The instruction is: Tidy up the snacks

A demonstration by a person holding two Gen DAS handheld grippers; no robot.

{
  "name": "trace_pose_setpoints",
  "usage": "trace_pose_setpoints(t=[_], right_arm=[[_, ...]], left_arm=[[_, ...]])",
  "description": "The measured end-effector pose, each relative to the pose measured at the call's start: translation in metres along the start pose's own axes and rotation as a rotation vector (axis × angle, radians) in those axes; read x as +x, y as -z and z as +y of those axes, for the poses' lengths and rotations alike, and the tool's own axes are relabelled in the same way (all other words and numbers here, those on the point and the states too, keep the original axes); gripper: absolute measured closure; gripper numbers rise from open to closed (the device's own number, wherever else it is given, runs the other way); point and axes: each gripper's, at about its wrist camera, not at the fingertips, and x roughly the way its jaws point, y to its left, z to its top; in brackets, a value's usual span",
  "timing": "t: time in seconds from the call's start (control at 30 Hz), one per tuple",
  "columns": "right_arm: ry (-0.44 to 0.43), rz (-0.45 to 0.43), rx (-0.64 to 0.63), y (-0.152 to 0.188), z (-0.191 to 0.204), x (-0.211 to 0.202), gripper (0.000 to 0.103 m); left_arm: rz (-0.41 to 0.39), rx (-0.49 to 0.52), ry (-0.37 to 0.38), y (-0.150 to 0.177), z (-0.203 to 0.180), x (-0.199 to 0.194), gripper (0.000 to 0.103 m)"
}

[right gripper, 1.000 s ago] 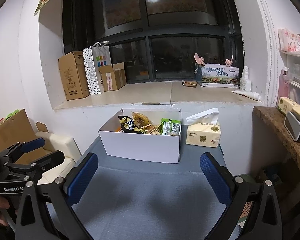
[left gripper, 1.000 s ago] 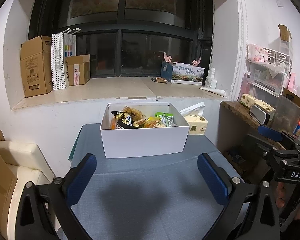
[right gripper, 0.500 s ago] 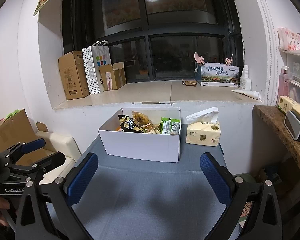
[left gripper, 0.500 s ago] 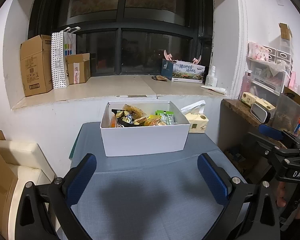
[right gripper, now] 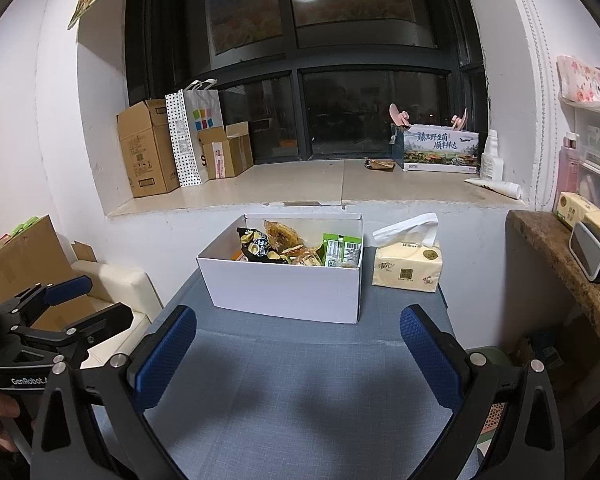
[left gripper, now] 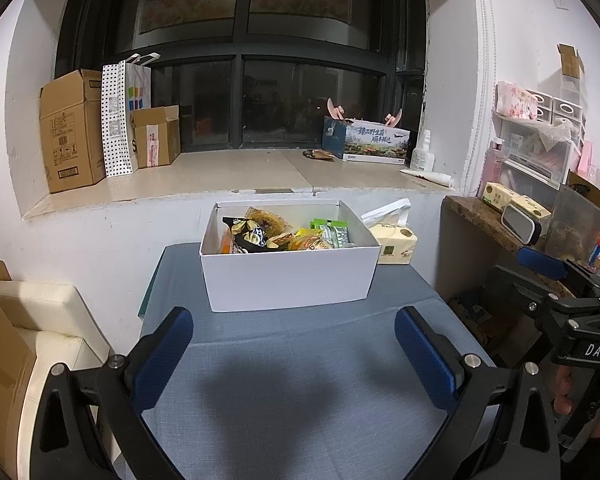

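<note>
1. The table (left gripper: 300,400), under a blue-grey cloth, carries the white box (left gripper: 288,280) at its far end, against the wall below the window ledge.
2. The white box, my landmark, sits with its long side across the view. It lies straight ahead of both tongs and well apart from them, with bare cloth between.
3. The tissue pack (right gripper: 407,266) stands just beside the box's right end.
4. The snacks (left gripper: 284,236) are heaped inside the box: a black packet (right gripper: 258,246) towards its left, a green carton (right gripper: 342,250) towards its right, orange wrappers between.
5. The left gripper (left gripper: 296,356) is spread wide and holds nothing; the right gripper (right gripper: 300,356) is likewise spread and empty. Neither looks clearly nearer to the box.
6. The left view looks squarely at the box front. The right view sees the box from its right, showing its right end wall and the green carton's barcode face, so I judge the right hand better placed for that carton.
</note>
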Motion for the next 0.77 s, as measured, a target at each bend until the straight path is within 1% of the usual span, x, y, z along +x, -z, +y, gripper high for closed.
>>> trace_pose_setpoints(t=[0.77], right_arm=[[0.000,0.008,-0.005,-0.0002,0.0025,-0.0006,0.000]], left_arm=[[-0.008,0.015,0.011,0.0002,0.0009,-0.0013,0.000]])
